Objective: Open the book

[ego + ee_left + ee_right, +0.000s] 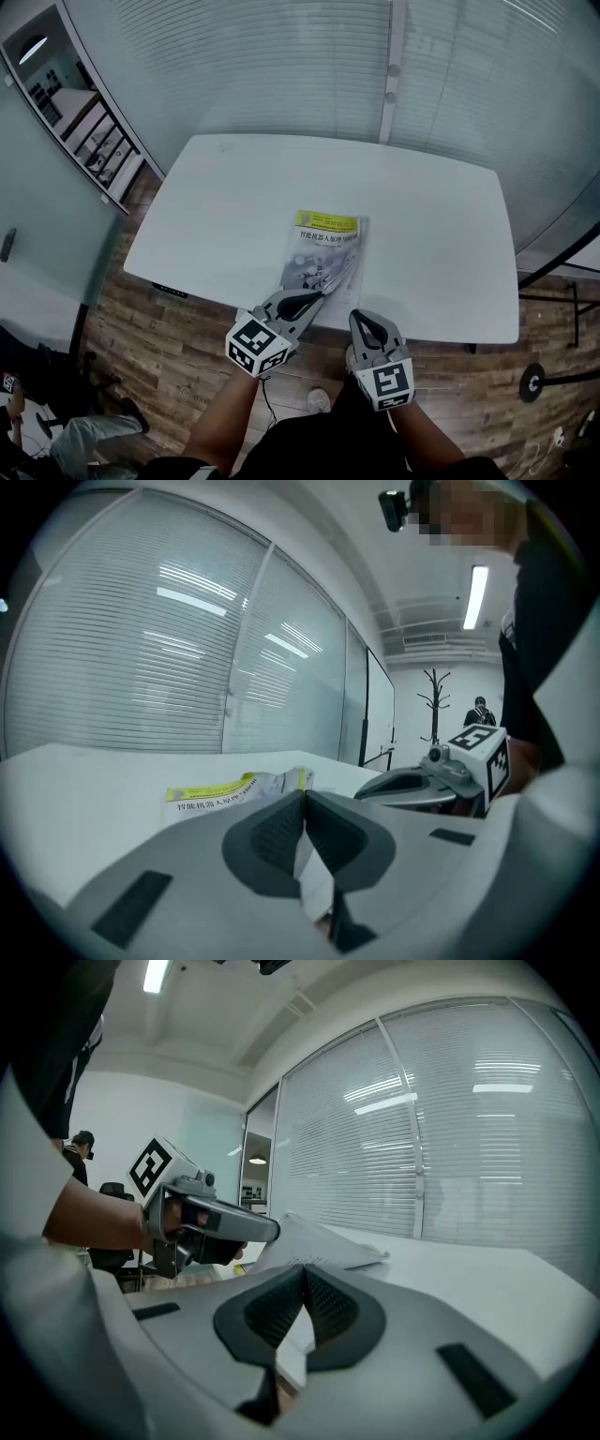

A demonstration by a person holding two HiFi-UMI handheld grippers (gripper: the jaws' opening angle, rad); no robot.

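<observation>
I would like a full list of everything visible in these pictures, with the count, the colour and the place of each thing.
table: one, white, middle of the head view.
book: one, yellow band above a grey-white cover, near the table's front edge, cover lifted at its near corner.
floor: one, brown wood planks, around the table.
glass wall: one, pale grey with blinds, behind the table.
coat stand: one, dark, far end of the room.
person: one, dark clothes, beside the coat stand.
left hand-held gripper: one, grey, shut on the book's cover.
right hand-held gripper: one, grey, shut, apparently empty, at the table's front edge.
forearms: two, bare, behind the grippers.
</observation>
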